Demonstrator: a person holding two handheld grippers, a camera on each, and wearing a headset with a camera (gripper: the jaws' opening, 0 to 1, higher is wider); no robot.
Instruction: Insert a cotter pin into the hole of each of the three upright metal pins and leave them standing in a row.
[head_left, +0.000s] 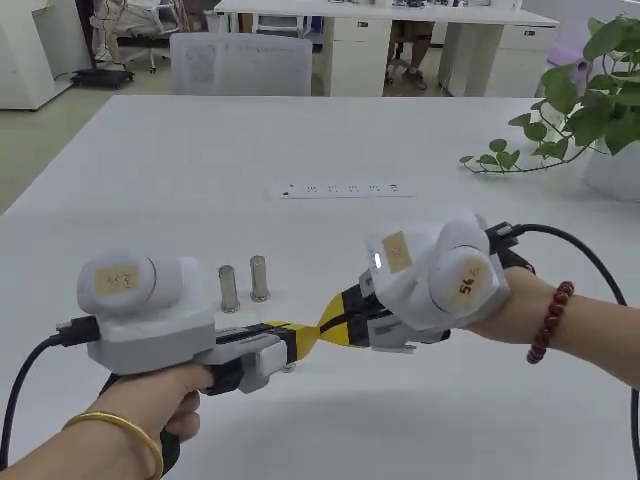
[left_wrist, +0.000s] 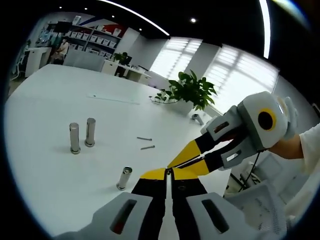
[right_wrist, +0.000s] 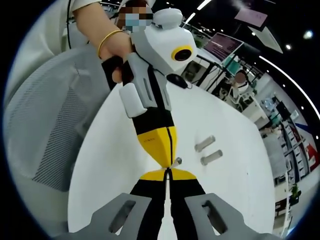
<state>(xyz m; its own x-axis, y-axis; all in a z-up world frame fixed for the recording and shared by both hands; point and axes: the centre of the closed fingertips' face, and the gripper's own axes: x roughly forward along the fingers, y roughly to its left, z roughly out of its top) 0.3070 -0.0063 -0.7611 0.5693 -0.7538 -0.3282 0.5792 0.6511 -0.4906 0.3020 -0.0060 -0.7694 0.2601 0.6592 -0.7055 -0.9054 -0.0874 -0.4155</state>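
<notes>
Two metal pins (head_left: 259, 278) stand side by side on the worktop (head_left: 300, 150). A third pin (left_wrist: 124, 178) stands apart from them, just beside where the gripper tips meet. Two cotter pins (left_wrist: 144, 138) lie loose farther off. The left gripper (left_wrist: 168, 174) and right gripper (right_wrist: 168, 174) are both pinched narrow, tip to tip — whether anything sits between them we cannot tell. We judge an insertion is being set up; next comes lining a cotter pin's end with the third pin's hole — then a steady push.
</notes>
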